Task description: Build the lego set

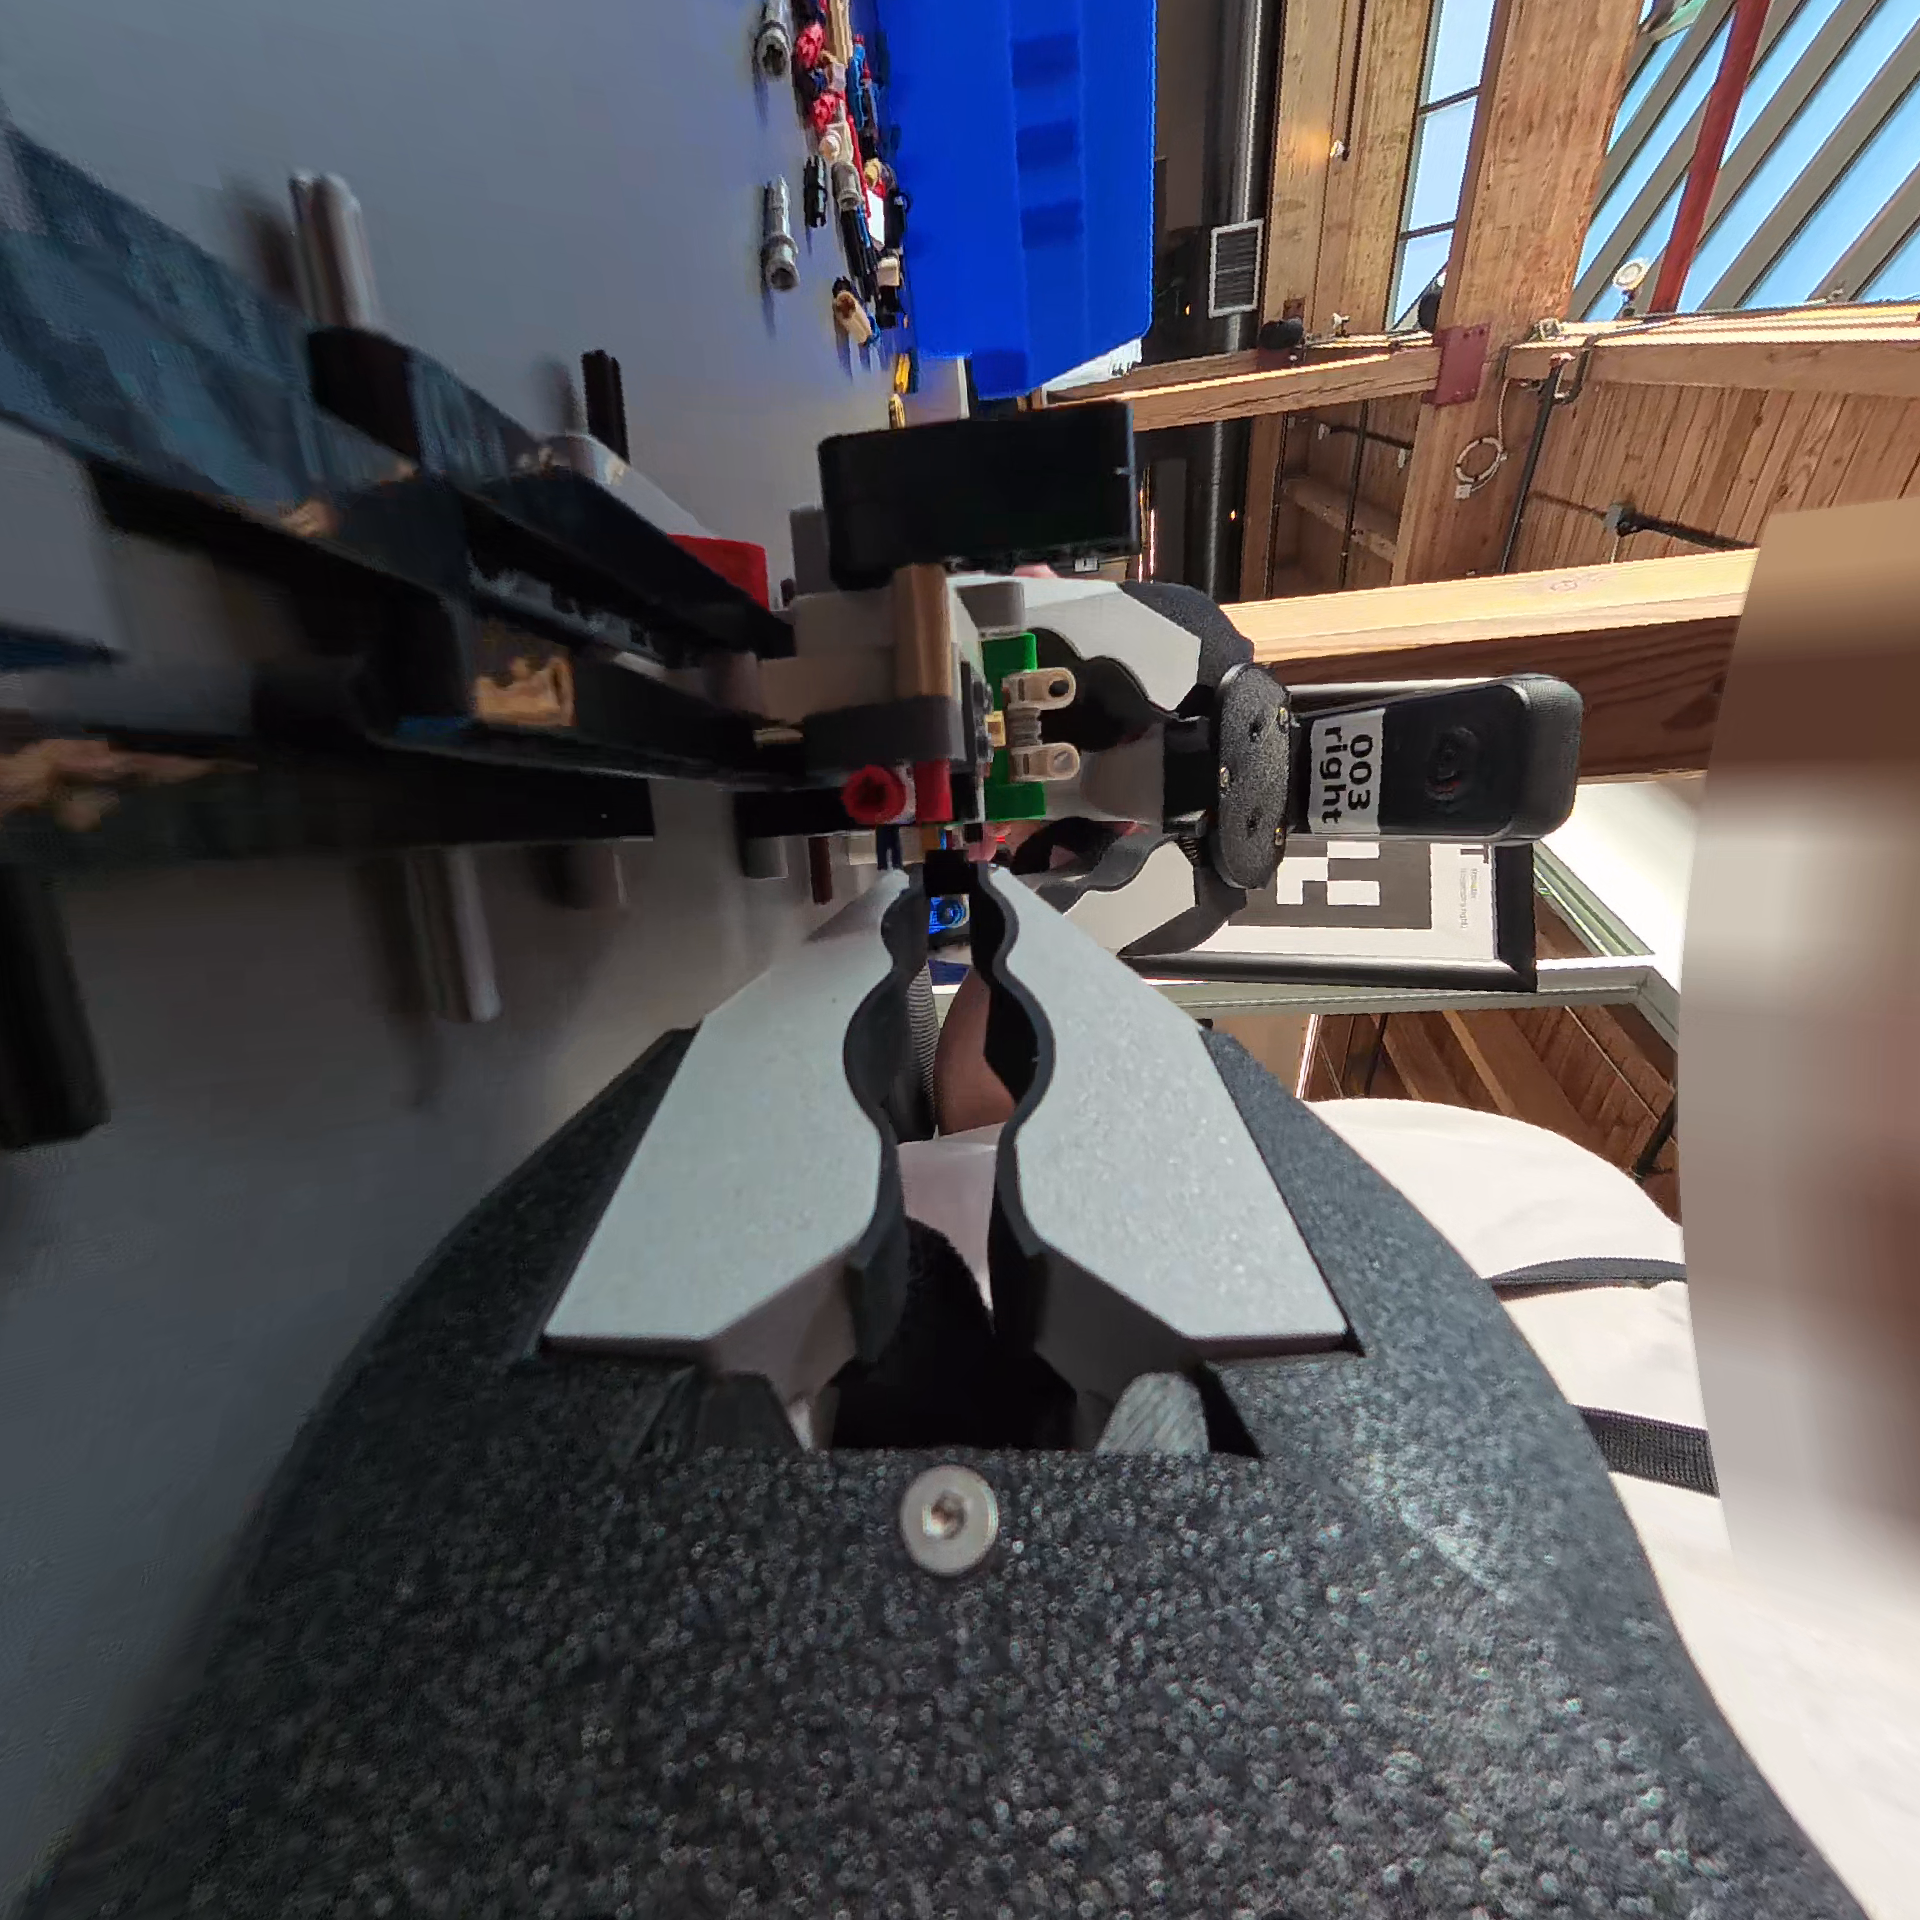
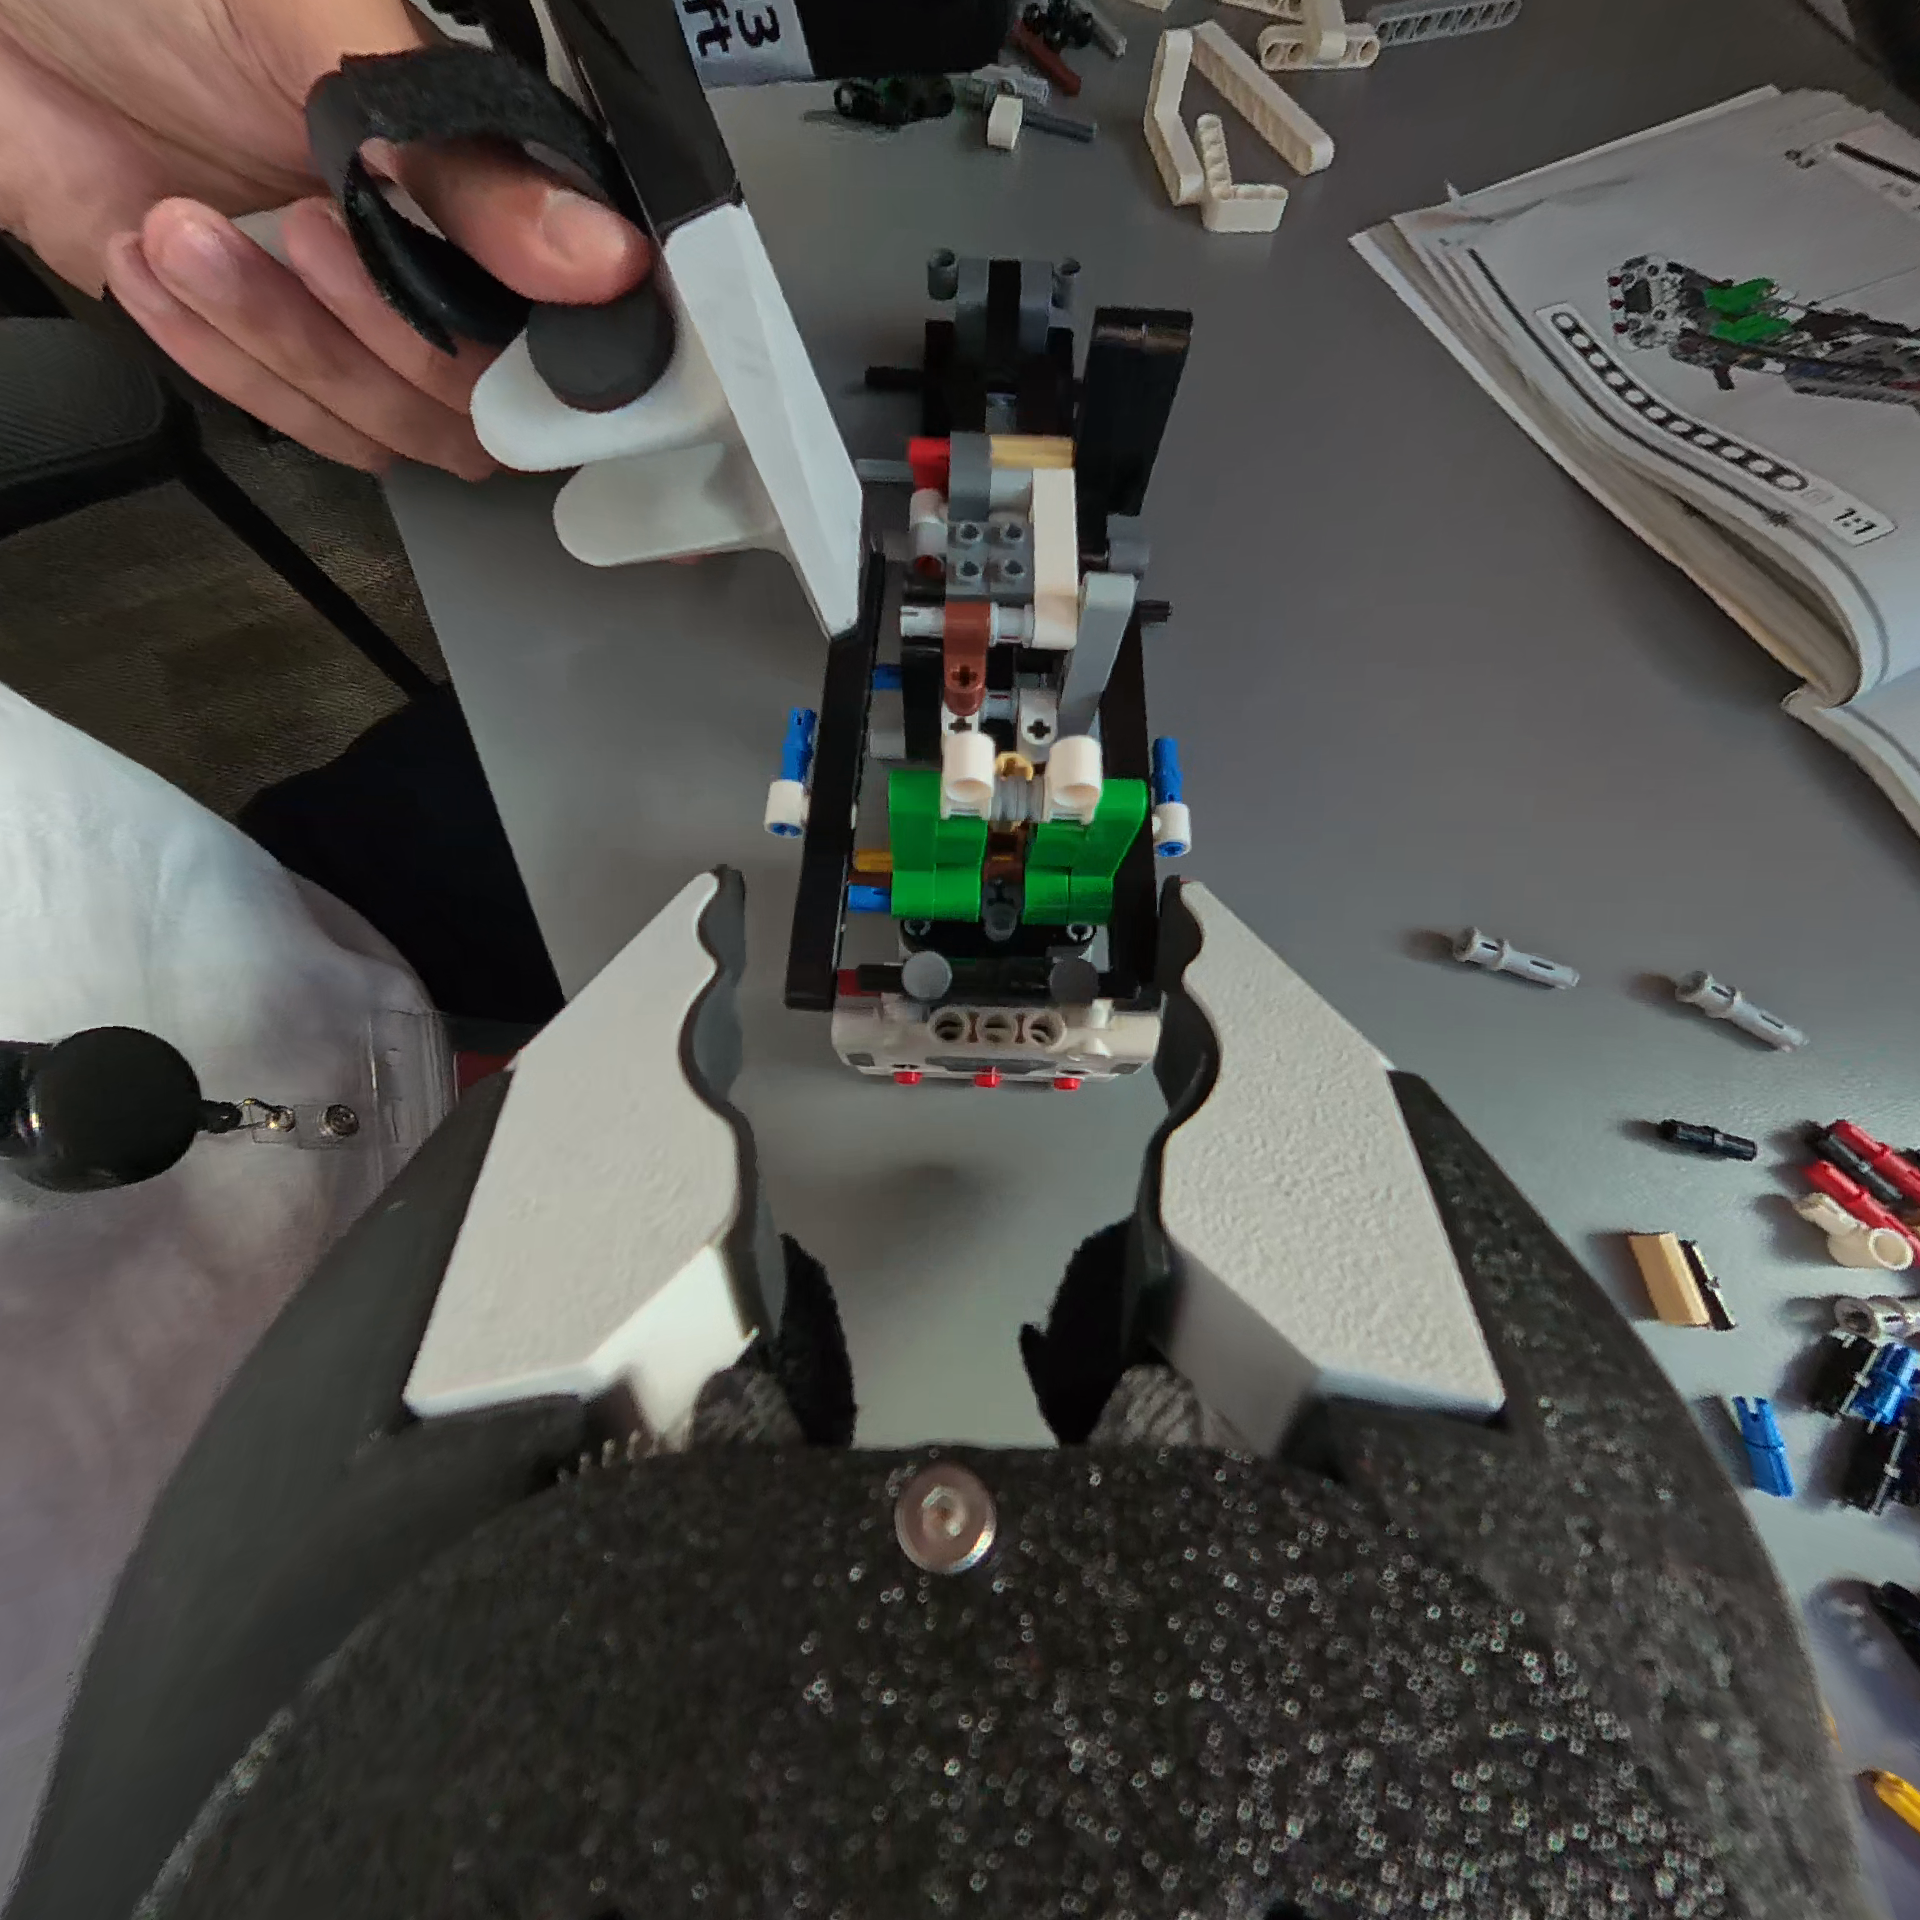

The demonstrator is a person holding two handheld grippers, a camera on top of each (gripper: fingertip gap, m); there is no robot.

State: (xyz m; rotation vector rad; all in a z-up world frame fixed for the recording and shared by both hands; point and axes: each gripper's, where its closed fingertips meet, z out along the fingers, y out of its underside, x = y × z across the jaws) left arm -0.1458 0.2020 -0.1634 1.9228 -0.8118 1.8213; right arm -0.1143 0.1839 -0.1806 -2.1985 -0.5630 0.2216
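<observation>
The lego model point(image 2: 987, 748), a black frame with green, white and grey parts, stands on the grey table point(image 2: 1403, 727). My right gripper point(image 2: 951, 904) is open, with a finger on each side of the model's near end. My left gripper point(image 1: 948, 883) is shut on a small black piece point(image 1: 948, 869) at the model's point(image 1: 914, 707) side. I cannot tell whether that piece is loose or part of the frame. In the right wrist view the left gripper's white fingers point(image 2: 769, 416) meet the model's left black beam. The right gripper point(image 1: 1143, 707) also shows beyond the model in the left wrist view.
An open instruction booklet point(image 2: 1662, 364) lies at the right. White beams point(image 2: 1226, 135) lie at the back. Grey pins point(image 2: 1527, 961) and a heap of small coloured pieces point(image 2: 1860, 1195) lie at the right. A blue bin point(image 1: 1018, 187) stands beside more loose pieces point(image 1: 852, 156). A person's hand point(image 2: 260, 208) holds the left gripper.
</observation>
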